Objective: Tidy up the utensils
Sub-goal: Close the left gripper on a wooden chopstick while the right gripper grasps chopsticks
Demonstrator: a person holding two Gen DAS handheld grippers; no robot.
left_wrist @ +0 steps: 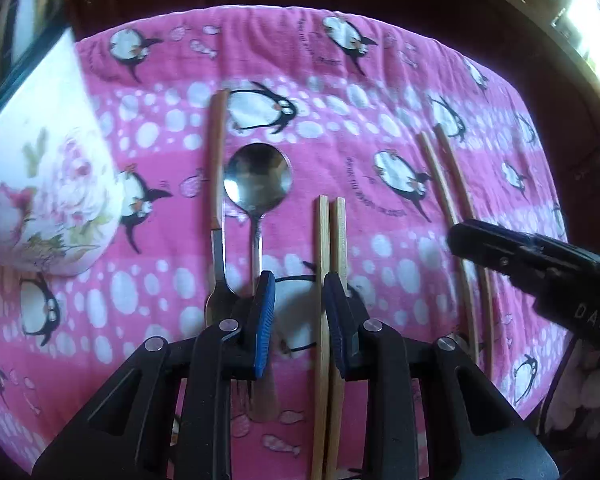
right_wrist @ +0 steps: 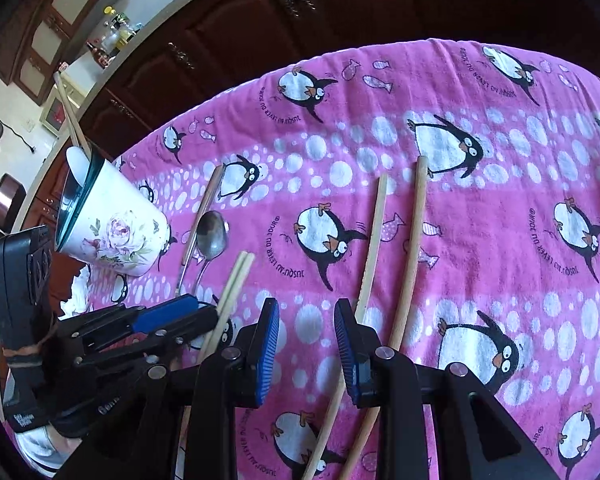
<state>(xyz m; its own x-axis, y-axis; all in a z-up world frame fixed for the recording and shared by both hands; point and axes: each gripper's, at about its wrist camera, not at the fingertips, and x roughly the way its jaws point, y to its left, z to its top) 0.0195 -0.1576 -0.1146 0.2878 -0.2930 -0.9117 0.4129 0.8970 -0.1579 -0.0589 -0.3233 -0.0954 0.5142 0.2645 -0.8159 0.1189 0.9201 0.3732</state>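
Room: dark wooden cabinets behind, a pale counter with jars off to one side, and under me a pink penguin-print cloth spread over the table.
Utensils: a metal spoon lies bowl away from me, a wood-handled utensil just beside it, a straight pair of chopsticks in the middle, a longer curved pair of chopsticks well off to the right.
Holder: a floral cup stands at the left, a couple of sticks already poking out of it.
Left gripper: jaws partly open, nothing held; it hangs over the cloth with the spoon's stem by one pad and one stick of the straight pair running between the pads, the other stick by the second pad.
Right gripper: jaws partly open too, holding nothing; one curved chopstick passes under its right pad, the other lies just outside it.
Next, I'd guess: close on a pair and carry it to the cup.
Risk, left: I'm straddling one stick, so a pinch could take one chopstick and leave its twin, or nudge the spoon.
Risk, right: thin round sticks on soft cloth may roll or scissor apart as I squeeze.
Risk, cup: it's close to my left side; a careless swing could tip it.
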